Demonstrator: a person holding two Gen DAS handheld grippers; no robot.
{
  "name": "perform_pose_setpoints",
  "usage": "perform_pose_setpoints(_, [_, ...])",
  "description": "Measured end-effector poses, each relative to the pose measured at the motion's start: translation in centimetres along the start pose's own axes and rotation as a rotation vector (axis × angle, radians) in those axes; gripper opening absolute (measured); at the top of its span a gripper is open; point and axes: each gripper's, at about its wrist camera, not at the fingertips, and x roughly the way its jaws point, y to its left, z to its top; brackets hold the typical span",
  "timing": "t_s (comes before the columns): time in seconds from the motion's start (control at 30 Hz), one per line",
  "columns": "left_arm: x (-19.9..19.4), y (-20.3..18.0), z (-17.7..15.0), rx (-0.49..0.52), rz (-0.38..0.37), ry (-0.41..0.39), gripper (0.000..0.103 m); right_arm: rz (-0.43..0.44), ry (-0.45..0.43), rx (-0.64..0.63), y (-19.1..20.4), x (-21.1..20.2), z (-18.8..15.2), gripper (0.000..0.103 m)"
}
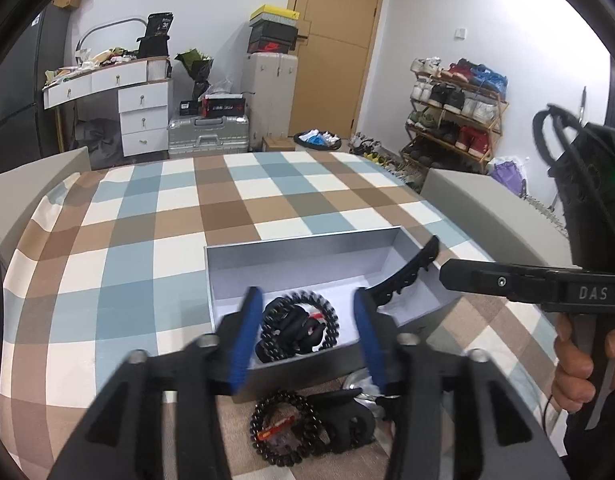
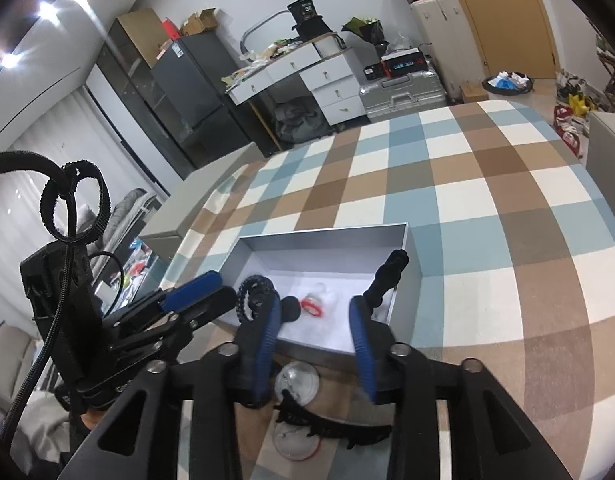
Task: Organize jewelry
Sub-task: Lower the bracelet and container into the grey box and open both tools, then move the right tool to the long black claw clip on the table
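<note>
An open grey box (image 1: pixel 299 246) sits on the checked bed. In the left wrist view a black bead bracelet with a red tag (image 1: pixel 303 326) lies inside it, and a black comb clip (image 1: pixel 411 276) leans on the right wall. My left gripper (image 1: pixel 307 336) is open and empty above the box's near edge. A second black bead bracelet (image 1: pixel 285 434) and a black clip (image 1: pixel 347 412) lie on the bed before the box. My right gripper (image 2: pixel 313 336) is open and empty over the box (image 2: pixel 327 236). A black comb clip (image 2: pixel 331 426) and round clear cases (image 2: pixel 297 384) lie below it.
The checked blue, brown and white bedspread (image 1: pixel 147 220) spreads beyond the box. The right gripper's body (image 1: pixel 527 280) reaches in from the right in the left wrist view. Grey bed frame edges (image 1: pixel 487 200) flank the bed. Desk, suitcases and shoe rack stand behind.
</note>
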Motion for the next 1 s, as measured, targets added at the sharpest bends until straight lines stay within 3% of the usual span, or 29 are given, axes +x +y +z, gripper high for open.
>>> perform_pose_setpoints(0.03, [-0.4, 0.0, 0.0, 0.002, 0.009, 0.001, 0.059, -0.004, -0.001, -0.004, 0.1, -0.3, -0.1, 0.045])
perform_pose_setpoints(0.07, [-0.6, 0.0, -0.1, 0.000, 0.017, 0.003, 0.068, -0.008, 0.000, -0.007, 0.1, -0.5, -0.2, 0.057])
perform_pose_setpoints(0.13, [-1.3, 0.3, -0.4, -0.016, 0.023, 0.007, 0.074, -0.017, 0.003, -0.011, 0.3, -1.0, -0.5, 0.076])
perform_pose_setpoints(0.33, [-2.8, 1.3, -2.1, -0.070, 0.045, 0.030, 0.097, -0.077, 0.021, -0.061, 1.2, -2.1, -1.6, 0.100])
perform_pose_setpoints(0.43, [-3.0, 1.3, -2.6, -0.059, 0.068, 0.041, 0.102, -0.136, 0.034, -0.095, 1.6, -1.9, -2.4, 0.100])
perform_pose_setpoints(0.8, [-2.6, 1.7, -3.3, -0.032, 0.097, 0.064, 0.102, -0.159, 0.170, -0.145, 1.4, 0.9, -4.0, 0.100])
perform_pose_setpoints(1.0, [-2.3, 2.3, -3.6, -0.045, 0.110, 0.086, 0.102, -0.221, 0.237, -0.189, 0.9, 2.1, -4.9, 0.100])
